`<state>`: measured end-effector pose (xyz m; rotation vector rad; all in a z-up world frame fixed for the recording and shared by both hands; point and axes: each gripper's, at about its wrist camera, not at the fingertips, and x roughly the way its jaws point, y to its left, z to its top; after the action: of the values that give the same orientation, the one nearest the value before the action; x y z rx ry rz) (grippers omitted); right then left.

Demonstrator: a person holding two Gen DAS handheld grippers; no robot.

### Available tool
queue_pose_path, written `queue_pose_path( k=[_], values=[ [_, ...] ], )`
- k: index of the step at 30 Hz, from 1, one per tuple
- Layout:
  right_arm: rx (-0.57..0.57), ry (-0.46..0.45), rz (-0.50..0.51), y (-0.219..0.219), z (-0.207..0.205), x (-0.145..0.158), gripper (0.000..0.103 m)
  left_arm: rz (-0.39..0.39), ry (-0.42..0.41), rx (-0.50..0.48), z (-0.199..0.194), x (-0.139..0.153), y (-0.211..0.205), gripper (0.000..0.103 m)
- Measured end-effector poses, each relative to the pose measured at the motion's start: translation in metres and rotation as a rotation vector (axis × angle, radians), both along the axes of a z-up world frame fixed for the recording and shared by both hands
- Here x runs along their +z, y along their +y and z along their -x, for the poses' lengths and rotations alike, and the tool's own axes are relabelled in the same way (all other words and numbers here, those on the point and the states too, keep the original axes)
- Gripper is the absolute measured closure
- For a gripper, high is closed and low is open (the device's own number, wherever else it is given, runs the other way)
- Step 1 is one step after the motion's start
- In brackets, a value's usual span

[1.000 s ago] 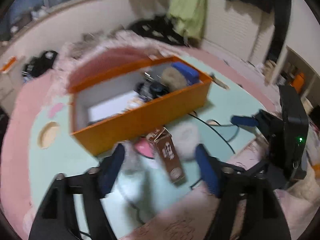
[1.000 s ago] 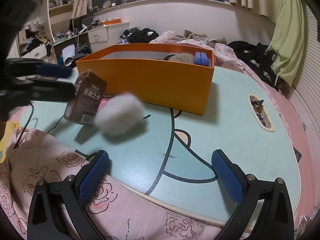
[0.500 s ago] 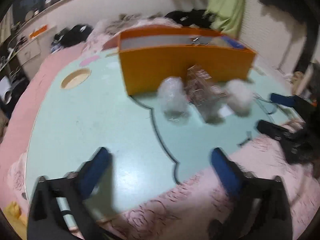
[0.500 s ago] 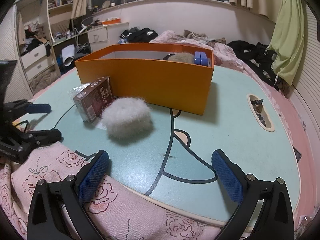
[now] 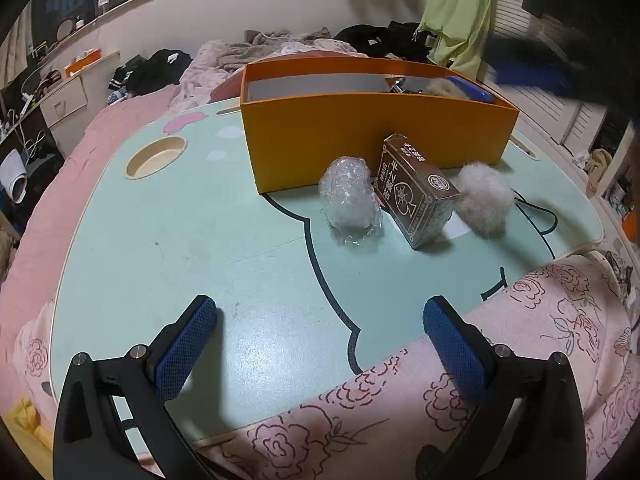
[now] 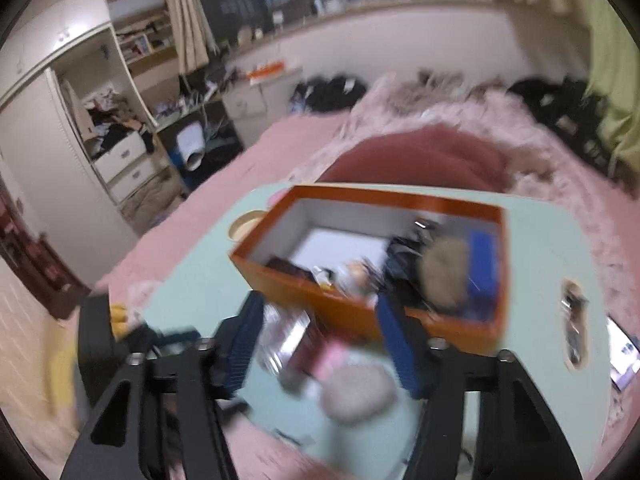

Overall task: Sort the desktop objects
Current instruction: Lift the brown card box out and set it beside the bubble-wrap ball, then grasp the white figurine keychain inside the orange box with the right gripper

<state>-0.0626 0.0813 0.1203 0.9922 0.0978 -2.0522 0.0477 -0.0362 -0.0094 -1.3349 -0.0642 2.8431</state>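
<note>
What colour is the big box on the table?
The box is orange outside and white inside. The left wrist view shows it best.

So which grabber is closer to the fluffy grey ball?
Right. The right gripper hangs just above the fluffy grey ball, jaws partly closed with nothing between them. The left gripper, wide open, sits back at the table's near edge, well short of the ball.

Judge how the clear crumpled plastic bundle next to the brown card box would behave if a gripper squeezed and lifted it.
The clear plastic bundle looks like thin, wrinkled wrap, so it would probably crush between the pads rather than resist. It seems very light for its bulk. Its glossy film may slip, and a nudge would likely slide it across the smooth table.
</note>
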Motion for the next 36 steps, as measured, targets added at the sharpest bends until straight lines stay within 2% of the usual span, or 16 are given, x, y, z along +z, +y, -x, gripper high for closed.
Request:
queue_pose_path(
  k=[2,5,9,11,14,16,18,21,24,28,30,33,36],
  values=[
    [0.004,-0.076,-0.088,-0.031,0.025,-0.003,0.055,0.000,0.002,0.001,0.001,0.002,0.000,0.000],
    [0.005,-0.210,-0.200,-0.067,0.060,-0.026,0.059,-0.001,0.007,0.001,0.000,0.003,-0.001,0.000],
    [-0.048,-0.264,-0.337,-0.082,0.088,-0.054,0.059,-0.002,0.011,0.000,0.000,0.005,-0.002,0.000],
    [-0.035,-0.297,-0.361,-0.086,0.093,-0.062,0.059,-0.003,0.011,0.000,0.001,0.005,-0.001,0.000],
    [0.005,-0.298,-0.414,-0.099,0.087,-0.072,0.060,-0.003,0.010,0.000,0.001,0.006,-0.001,0.000],
    [0.010,-0.323,-0.378,-0.099,0.093,-0.074,0.062,-0.006,0.010,0.000,0.001,0.006,0.000,0.000],
    [0.015,-0.339,-0.341,-0.096,0.095,-0.075,0.069,-0.002,0.011,0.000,0.000,0.006,-0.001,0.000],
    [0.008,-0.314,-0.270,-0.088,0.097,-0.068,0.069,-0.003,0.011,-0.001,0.001,0.006,-0.001,0.000],
    [0.014,-0.281,-0.094,-0.064,0.092,-0.040,0.069,-0.003,0.011,-0.001,0.001,0.006,0.000,0.000],
    [-0.014,-0.169,0.055,-0.021,0.065,0.010,0.069,-0.003,0.011,-0.001,0.002,0.007,0.000,0.000],
    [-0.017,-0.113,0.089,-0.004,0.041,0.023,0.069,-0.003,0.012,-0.001,0.002,0.007,0.000,0.000],
    [-0.027,-0.077,0.108,0.030,-0.001,0.011,0.069,-0.003,0.012,-0.001,0.002,0.008,0.000,0.000],
    [-0.071,-0.110,0.114,0.061,-0.014,-0.019,0.069,-0.003,0.011,-0.001,0.002,0.008,0.000,0.000]
  ],
)
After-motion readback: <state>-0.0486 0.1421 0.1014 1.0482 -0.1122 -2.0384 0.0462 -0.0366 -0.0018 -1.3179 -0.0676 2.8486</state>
